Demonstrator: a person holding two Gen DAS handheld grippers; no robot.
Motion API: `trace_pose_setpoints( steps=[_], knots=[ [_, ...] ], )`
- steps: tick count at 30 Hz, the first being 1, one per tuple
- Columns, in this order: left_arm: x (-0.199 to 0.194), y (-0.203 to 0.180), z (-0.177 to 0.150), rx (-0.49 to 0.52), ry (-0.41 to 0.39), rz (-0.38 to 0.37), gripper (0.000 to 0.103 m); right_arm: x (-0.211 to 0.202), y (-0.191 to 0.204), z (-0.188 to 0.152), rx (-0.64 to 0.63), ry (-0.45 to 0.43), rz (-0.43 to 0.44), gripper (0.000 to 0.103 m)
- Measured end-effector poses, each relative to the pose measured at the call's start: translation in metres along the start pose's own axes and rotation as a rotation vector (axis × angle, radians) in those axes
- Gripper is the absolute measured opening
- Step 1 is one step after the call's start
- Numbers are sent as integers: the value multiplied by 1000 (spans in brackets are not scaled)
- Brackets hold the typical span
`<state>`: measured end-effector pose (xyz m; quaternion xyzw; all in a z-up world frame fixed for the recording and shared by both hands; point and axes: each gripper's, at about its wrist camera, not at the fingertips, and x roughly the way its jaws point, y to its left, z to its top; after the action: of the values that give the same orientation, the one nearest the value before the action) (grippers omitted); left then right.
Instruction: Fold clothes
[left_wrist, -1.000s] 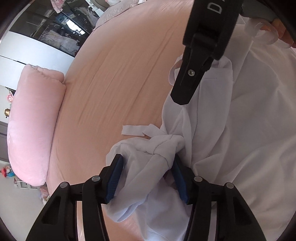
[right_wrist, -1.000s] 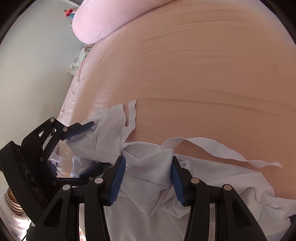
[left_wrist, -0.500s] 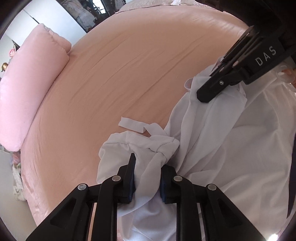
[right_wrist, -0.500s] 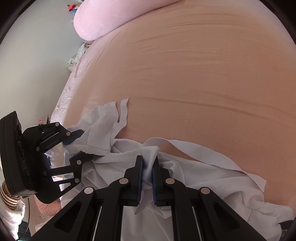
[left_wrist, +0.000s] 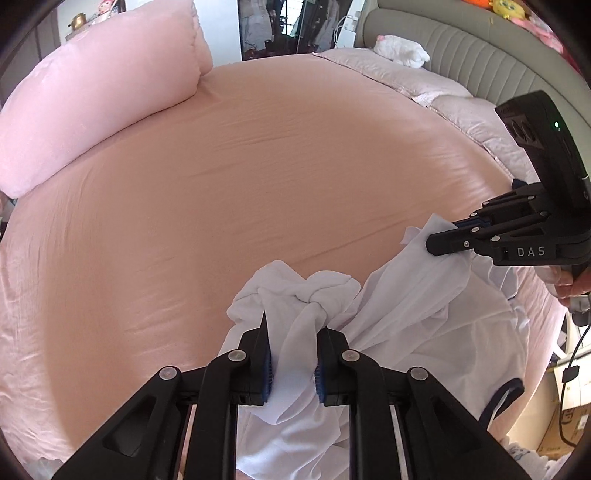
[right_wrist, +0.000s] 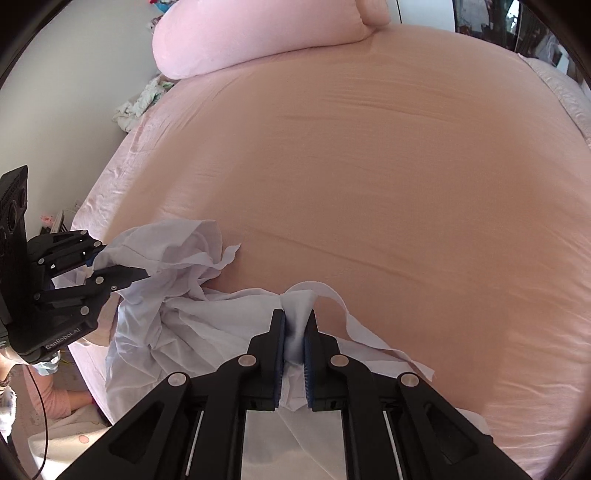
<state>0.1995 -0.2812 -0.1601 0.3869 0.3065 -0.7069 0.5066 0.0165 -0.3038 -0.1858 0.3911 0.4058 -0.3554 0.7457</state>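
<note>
Your left gripper (left_wrist: 293, 356) and right gripper (right_wrist: 294, 343) each pinch bunched folds of the crumpled white cotton garment (left_wrist: 417, 321), which lies at the near edge of the peach-sheeted bed (left_wrist: 258, 192).

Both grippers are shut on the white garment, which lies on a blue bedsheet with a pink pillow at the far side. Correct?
Not quite: the bedsheet is peach-pink, not blue, as both wrist views show. The left gripper and right gripper are shut on the white garment; the pink pillow lies beyond.

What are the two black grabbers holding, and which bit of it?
Both hold the white garment. The left gripper pinches a bunched, knotted part; the right gripper pinches a fold by a loose strip.
</note>
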Motion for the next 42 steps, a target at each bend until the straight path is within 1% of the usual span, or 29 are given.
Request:
trace_pose_setpoints(
  steps=[3,7,11,14,15,17,18,19,20,22,23,25,26,27,28,29,31,33,35,40,41,42],
  knots=[
    [-11,7,2,-65,-28,-24,15,-14,-11,5,17,-26,-42,7],
    [-21,14,1,-124,-61,-28,15,-37,-41,13,57,-63,-99,7],
    [-24,26,3,-187,-92,-35,15,-58,-65,20,79,-100,-176,6],
    [-27,33,6,-213,-106,-40,15,-72,-81,27,92,-128,-243,6],
    [-26,34,8,-209,-101,-29,15,-77,-86,30,97,-134,-261,6],
    [-24,33,10,-201,-78,-20,15,-73,-95,35,112,-69,-211,6],
    [-22,32,12,-199,-72,-21,15,-70,-99,37,139,-51,-167,6],
    [-20,32,13,-197,-67,-22,15,-70,-103,34,173,-65,-104,6],
    [-20,32,13,-197,-62,-22,15,-67,-106,31,206,-61,-37,7],
    [-19,31,12,-197,-54,-24,15,-51,-112,26,281,-2,38,8],
    [-19,31,12,-197,-49,-25,15,-43,-112,23,297,17,28,8],
    [-19,31,11,-193,-40,-20,15,-25,-109,17,313,64,3,17],
    [-20,30,11,-188,-36,-21,15,-16,-106,14,311,92,-9,32],
    [-20,31,11,-184,-35,-27,15,-8,-107,9,329,111,1,44],
    [-21,31,12,-183,-33,-28,15,0,-110,6,369,130,21,47],
    [-22,31,12,-181,-31,-30,15,8,-113,3,408,148,42,47],
    [-24,32,13,-179,-28,-33,15,20,-118,-1,476,149,117,47],
    [-24,34,12,-180,-25,-31,15,28,-124,-2,529,148,119,47],
    [-24,36,12,-183,-25,-31,15,38,-123,1,526,148,129,47],
    [-17,48,10,-244,-21,-47,15,53,-127,8,554,133,168,47],
    [-16,49,9,-251,-20,-47,15,54,-130,9,565,126,180,44],
    [-16,50,8,-254,-21,-45,15,55,-130,10,553,129,165,28]
  ],
)
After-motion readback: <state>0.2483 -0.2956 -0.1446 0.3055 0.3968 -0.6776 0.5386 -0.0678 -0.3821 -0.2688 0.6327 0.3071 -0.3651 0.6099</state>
